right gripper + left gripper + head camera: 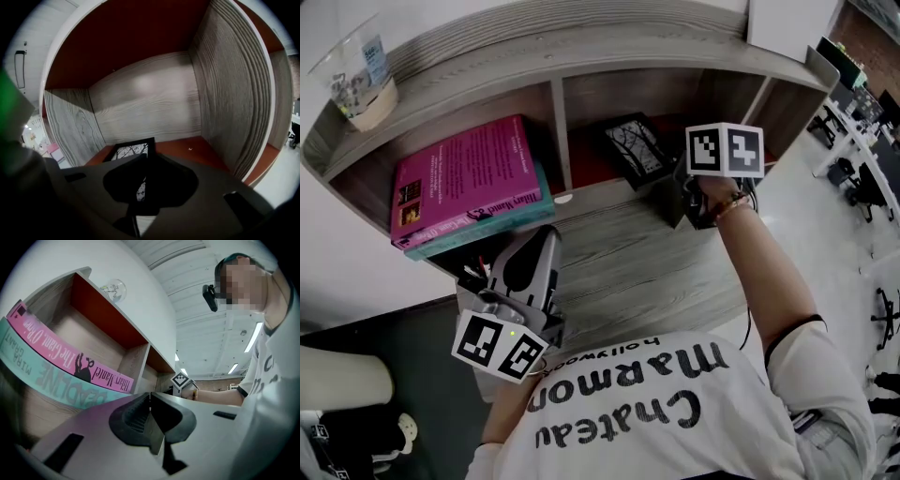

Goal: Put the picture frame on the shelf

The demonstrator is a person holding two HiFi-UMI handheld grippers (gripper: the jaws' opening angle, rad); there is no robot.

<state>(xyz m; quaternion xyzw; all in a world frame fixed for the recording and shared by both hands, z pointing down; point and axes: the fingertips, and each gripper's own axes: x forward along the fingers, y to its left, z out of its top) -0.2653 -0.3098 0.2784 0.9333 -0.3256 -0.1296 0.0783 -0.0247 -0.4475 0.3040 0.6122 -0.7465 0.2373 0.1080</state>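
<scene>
The picture frame already sits inside the shelf compartment, on its red floor just ahead of the right gripper. That gripper's jaws stand slightly apart, the frame's near edge showing through the gap, and they seem not to press it. What is left, I judge, is only drawing clear. The left gripper is closed and empty, just before two stacked books. The shelf is grey woodgrain, with an open office beyond.

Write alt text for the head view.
A black picture frame sits in the wooden shelf's right compartment, the right gripper reaching in beside it. Two stacked books lie in the left compartment; the left gripper hangs low in front.
</scene>
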